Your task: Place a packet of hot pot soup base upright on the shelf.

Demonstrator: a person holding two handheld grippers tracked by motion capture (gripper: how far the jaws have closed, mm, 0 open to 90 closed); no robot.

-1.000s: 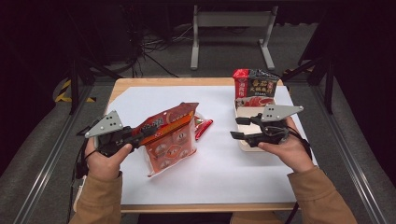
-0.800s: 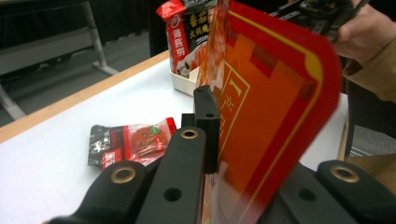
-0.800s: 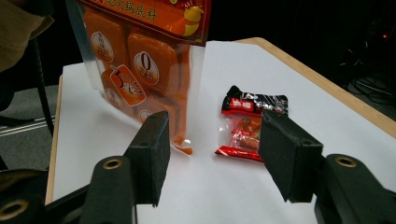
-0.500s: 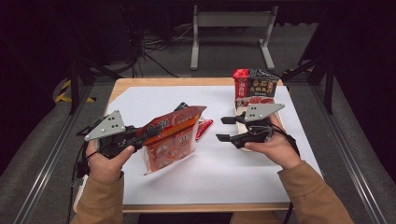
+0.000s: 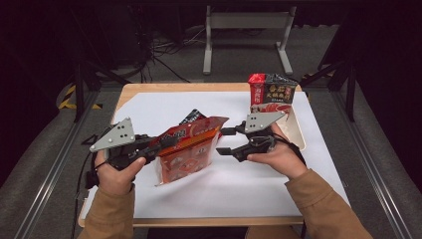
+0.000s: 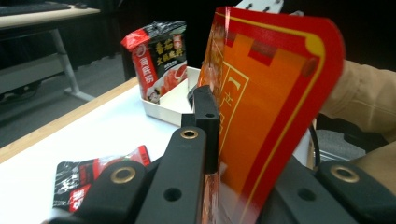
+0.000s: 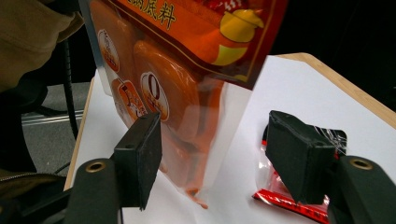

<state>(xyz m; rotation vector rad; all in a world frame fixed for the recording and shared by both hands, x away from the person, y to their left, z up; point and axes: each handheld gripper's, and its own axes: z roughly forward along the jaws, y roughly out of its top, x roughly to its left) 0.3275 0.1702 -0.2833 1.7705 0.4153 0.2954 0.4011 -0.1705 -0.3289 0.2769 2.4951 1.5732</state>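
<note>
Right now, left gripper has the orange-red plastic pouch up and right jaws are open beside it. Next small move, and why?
Probably ease the right gripper a little further toward the orange-red plastic pouch, then close. Its jaws have just been opening and stand apart, the pouch's free edge just ahead of them, untouched. The left gripper pinches the far side, so a second grip would steady the pouch.

An orange-and-red pouch (image 5: 186, 147) carried yellow borders, white script and round white emblems, its lower edge clear. Behind it, a red-and-black packet (image 5: 271, 93) with white lettering stood in a cream tray (image 5: 297, 133). A small black-and-red sachet (image 6: 95, 175) lay on the white table cover (image 5: 249, 184), edged by pale wood. The jaws of both grippers were black, their top plates grey; the person's sleeves were tan.
</note>
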